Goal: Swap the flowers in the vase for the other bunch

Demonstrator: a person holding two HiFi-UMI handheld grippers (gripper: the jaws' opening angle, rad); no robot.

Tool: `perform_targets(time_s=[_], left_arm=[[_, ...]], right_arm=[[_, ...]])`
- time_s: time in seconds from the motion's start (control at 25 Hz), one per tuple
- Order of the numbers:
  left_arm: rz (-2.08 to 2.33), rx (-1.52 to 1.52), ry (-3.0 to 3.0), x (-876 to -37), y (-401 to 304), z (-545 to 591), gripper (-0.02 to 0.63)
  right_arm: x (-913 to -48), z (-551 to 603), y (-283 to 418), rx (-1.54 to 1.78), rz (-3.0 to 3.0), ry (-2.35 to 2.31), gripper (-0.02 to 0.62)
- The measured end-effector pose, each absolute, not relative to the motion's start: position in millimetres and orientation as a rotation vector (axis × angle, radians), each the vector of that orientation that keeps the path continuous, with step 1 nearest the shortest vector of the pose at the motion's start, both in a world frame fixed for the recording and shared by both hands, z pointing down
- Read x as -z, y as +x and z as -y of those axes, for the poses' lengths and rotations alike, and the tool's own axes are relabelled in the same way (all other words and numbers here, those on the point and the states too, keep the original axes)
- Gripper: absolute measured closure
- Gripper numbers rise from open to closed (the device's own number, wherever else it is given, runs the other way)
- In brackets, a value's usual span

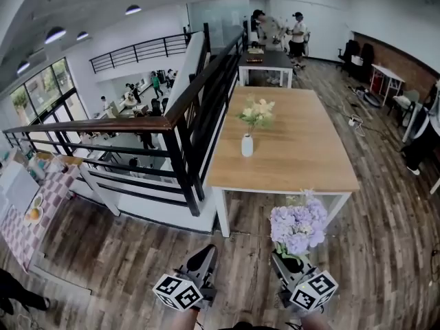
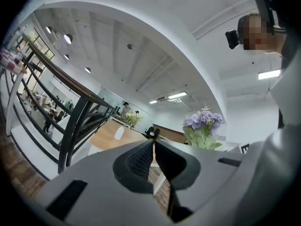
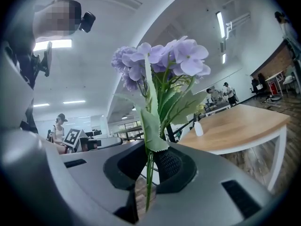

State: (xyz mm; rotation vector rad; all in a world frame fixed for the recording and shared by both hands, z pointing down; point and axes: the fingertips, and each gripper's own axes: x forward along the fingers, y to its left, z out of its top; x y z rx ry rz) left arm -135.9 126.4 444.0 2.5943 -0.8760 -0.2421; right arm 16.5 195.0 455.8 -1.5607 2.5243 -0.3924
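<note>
Open upper-floor room with plank flooring and a railed opening

A light wooden counter (image 1: 302, 150) on white legs stands on the grey-brown plank floor (image 1: 124, 253), just beside a black railing (image 1: 172, 126) with a wooden handrail that edges an opening to a lower level. Beyond it sits a dark table (image 1: 271, 59). White walls (image 1: 330, 19), a brick wall (image 1: 405, 64) at right, tall windows (image 1: 41, 91) at left, round ceiling lamps (image 1: 133, 9) overhead.

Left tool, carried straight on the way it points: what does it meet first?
Probably the near end of the wooden table; depth is unclear, and the left tool might pass above its top.
</note>
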Motion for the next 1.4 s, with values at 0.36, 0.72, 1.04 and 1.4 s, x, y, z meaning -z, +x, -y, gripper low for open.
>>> perform_targets(time_s=[0.36, 0.72, 1.04, 1.4], left_arm=[[0.918, 0.231, 2.561, -453.1, -123.9, -110.1, 0.586], [0.906, 0.167, 2.547, -464.7, -115.9, -82.9, 0.586], [0.811, 0.177, 2.603, -453.5, -72.1, -17.7, 0.586], [0.724, 0.185, 2.608, -451.6, -27.7, 49.7, 0.586]], right_arm=[[-455.1, -170.9, 38.9, 0.392, -2.544, -1.539, 0.541], [-473.6, -144.4, 50.1, 0.472, -2.495, -1.558, 0.541], [-466.7, -92.3, 73.5, 0.423, -2.501, -1.611, 0.541], [-461.4, -29.0, 100.8, 0.426, -2.491, -1.664, 0.541]])
